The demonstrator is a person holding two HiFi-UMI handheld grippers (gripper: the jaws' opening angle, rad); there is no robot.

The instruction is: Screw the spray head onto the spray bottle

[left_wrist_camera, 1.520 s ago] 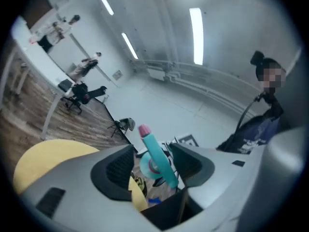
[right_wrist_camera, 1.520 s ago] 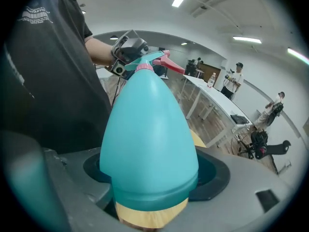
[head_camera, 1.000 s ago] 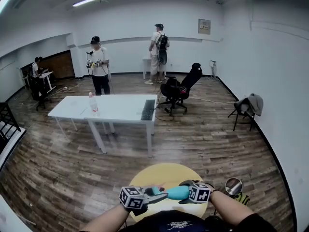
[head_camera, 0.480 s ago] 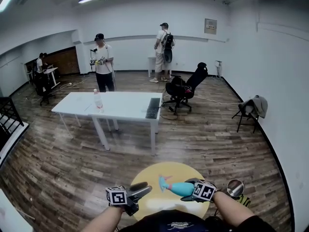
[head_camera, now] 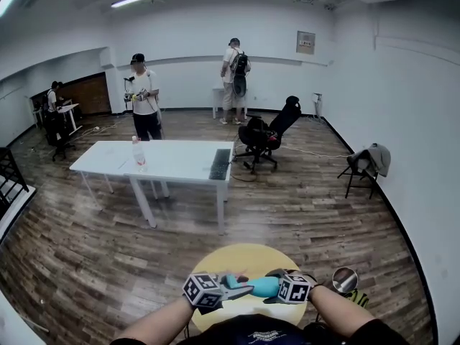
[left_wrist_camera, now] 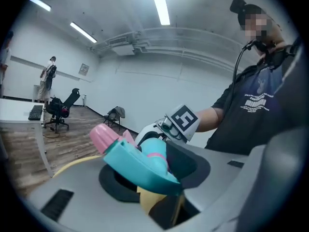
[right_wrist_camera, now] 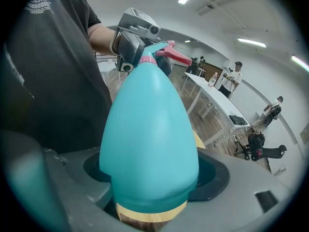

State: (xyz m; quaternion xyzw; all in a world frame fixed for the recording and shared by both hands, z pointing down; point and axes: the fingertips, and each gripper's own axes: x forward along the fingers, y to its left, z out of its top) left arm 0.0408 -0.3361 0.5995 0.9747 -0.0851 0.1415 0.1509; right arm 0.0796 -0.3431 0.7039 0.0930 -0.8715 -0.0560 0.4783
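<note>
A teal spray bottle (head_camera: 264, 287) lies sideways over the yellow round table (head_camera: 244, 256), close to my body. My right gripper (head_camera: 279, 291) is shut on its base, and in the right gripper view the bottle (right_wrist_camera: 149, 129) fills the space between the jaws of that gripper (right_wrist_camera: 150, 202). The teal and pink spray head (head_camera: 231, 282) sits on the bottle's neck. My left gripper (head_camera: 241, 290) has just been closing and now grips the spray head (left_wrist_camera: 137, 159) across its body, with the pink nozzle (left_wrist_camera: 103, 136) sticking out to the left.
A long white table (head_camera: 172, 160) with a bottle (head_camera: 136, 154) and a keyboard (head_camera: 220, 163) stands farther off. Behind it are an office chair (head_camera: 269, 131), a folding chair (head_camera: 366, 165) by the right wall and several people. A small round object (head_camera: 346, 279) is beside my right arm.
Half a second ago the left gripper was pulled back to the left with wide, empty jaws. It has moved right again and closed on the spray head. The right gripper kept the bottle still.
</note>
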